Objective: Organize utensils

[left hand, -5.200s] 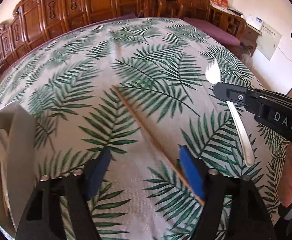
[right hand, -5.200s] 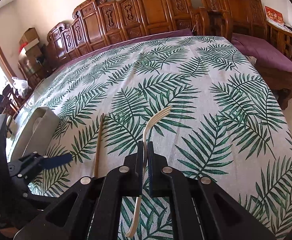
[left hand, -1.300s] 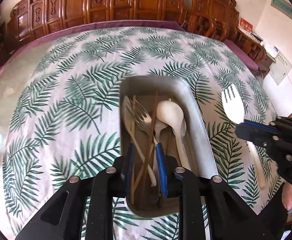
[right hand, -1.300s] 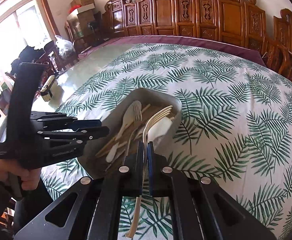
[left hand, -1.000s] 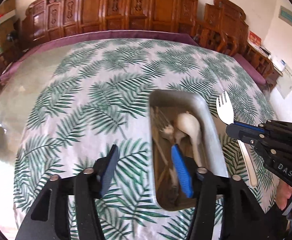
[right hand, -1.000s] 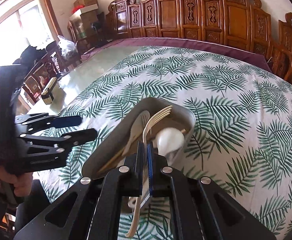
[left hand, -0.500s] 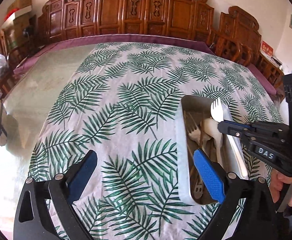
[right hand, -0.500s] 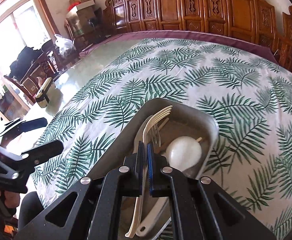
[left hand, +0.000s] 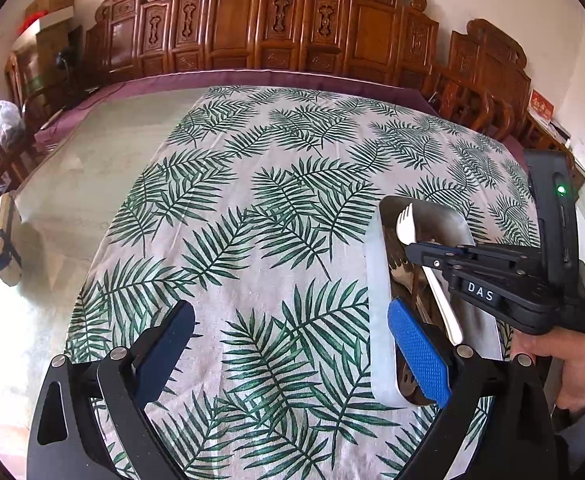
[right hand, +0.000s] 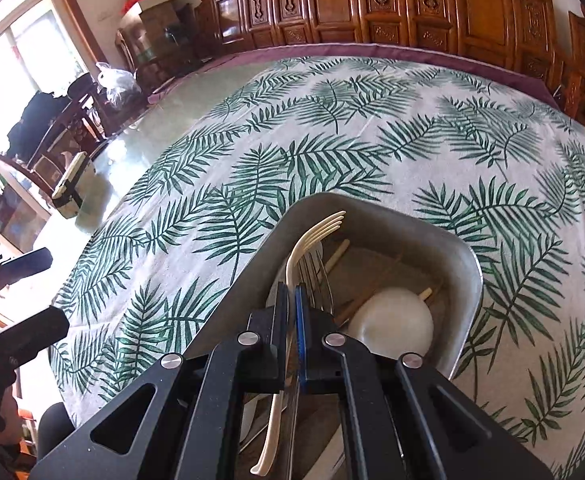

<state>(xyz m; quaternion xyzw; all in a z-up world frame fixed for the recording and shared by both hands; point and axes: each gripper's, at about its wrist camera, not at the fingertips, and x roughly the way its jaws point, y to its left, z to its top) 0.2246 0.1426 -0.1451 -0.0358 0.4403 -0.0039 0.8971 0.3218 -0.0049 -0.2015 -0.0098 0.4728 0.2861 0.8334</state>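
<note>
A metal tray (right hand: 458,264) on the palm-leaf tablecloth holds a metal fork (right hand: 312,276), wooden chopsticks (right hand: 372,288) and a white spoon (right hand: 392,326). My right gripper (right hand: 291,296) is shut on a cream plastic fork (right hand: 316,230) and holds it over the tray, tines pointing forward. In the left wrist view the right gripper (left hand: 412,250) holds the same fork (left hand: 405,224) above the tray (left hand: 378,312). My left gripper (left hand: 292,344) is open and empty, to the left of the tray, above the cloth.
The tablecloth (left hand: 276,184) covers the right part of a glass-topped table (left hand: 92,168). A small case (left hand: 2,240) lies at the table's left edge. Carved wooden chairs (left hand: 292,36) line the far side.
My left gripper has opened, released the chopstick into the tray and drawn back to the left. My right gripper has carried the plastic fork over the tray and lower.
</note>
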